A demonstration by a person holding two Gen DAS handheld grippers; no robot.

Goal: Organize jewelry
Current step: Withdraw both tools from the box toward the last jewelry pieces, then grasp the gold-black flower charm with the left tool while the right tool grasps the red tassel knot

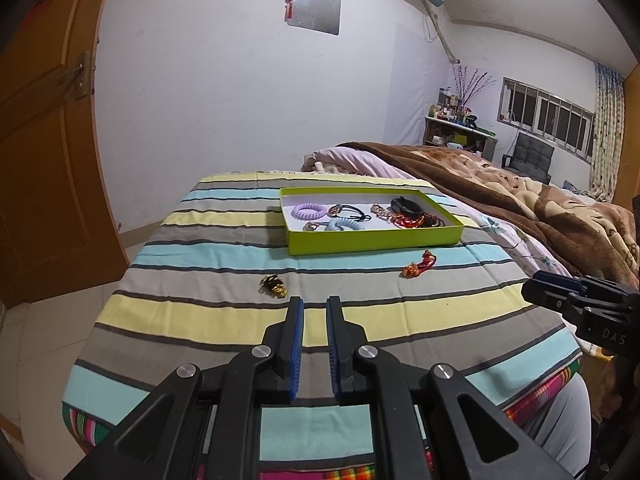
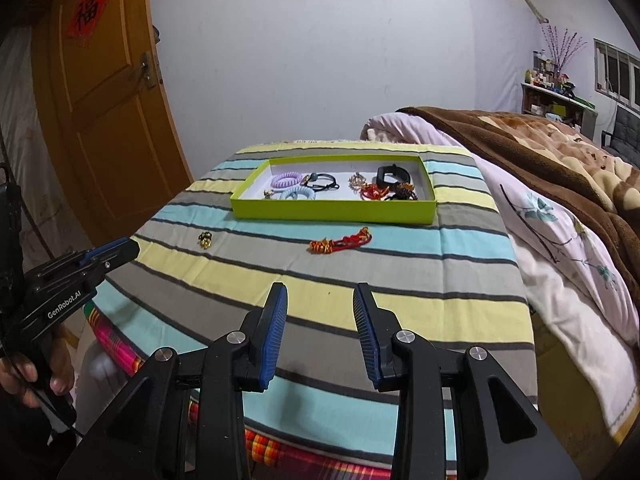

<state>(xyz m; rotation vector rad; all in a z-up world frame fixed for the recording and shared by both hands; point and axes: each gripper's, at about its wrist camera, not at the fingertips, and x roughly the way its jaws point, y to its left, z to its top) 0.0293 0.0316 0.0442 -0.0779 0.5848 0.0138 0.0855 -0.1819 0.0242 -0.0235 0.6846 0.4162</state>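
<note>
Both claws hover empty over the near edge of the striped bench (image 2: 400,312). The left claw (image 1: 314,308) shows only a narrow gap between its pads; the right claw (image 2: 320,294) stands wide open.

Two pieces lie outside the green tray (image 2: 332,212): a gold-and-black charm (image 2: 205,239) at left and a red-and-gold bracelet (image 2: 340,243) just near of the tray.

Risks, as judged:
- The pads may pinch the cloth along with a small, flat piece.
- The bracelet may dangle and snag the tray wall.
- The left claw looks too narrow to straddle the charm.

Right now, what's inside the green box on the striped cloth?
In the green box: purple coil tie, blue coil tie, black band, red cord piece, some small trinkets. Its front wall hides the near floor.
</note>
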